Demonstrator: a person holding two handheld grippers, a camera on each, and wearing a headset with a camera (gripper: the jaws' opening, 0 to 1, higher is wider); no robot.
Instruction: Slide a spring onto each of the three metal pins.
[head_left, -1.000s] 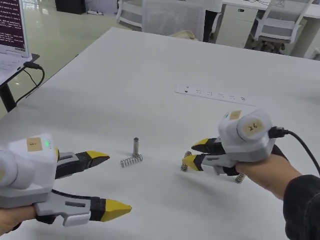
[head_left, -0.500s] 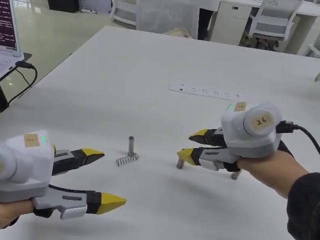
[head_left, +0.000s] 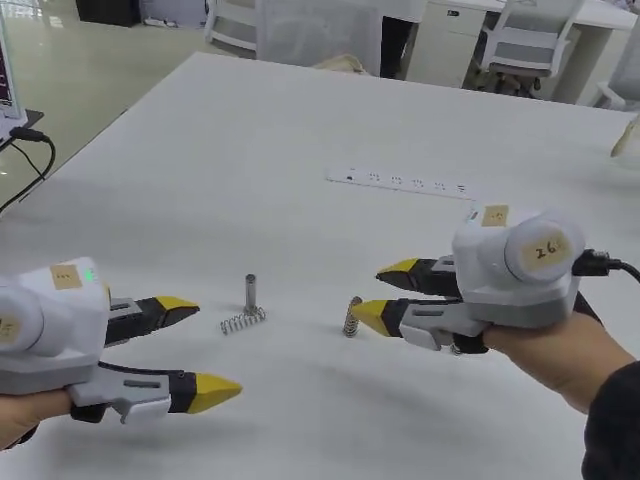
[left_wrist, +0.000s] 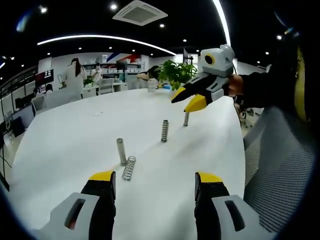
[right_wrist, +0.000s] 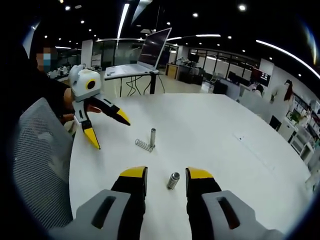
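A bare metal pin stands upright mid-table, and a loose spring lies flat at its foot. To their right a pin wearing a spring sits just off the lower jaw tip of my right gripper, which is open. In the right gripper view this sprung pin stands between the jaw tips, touching neither. My left gripper is wide open at the near left, short of the bare pin and loose spring. A second sprung pin stands beyond the first.
A white power strip lies flat on the table beyond the pins. Office chairs and desks stand past the far edge. A laptop sits on a separate stand to the left, with a cable hanging from it.
The right gripper has drawn back a little from the sprung pin, which now shows clear at its tip, and its jaws stand slightly wider. The left gripper stays low at the left, still open.
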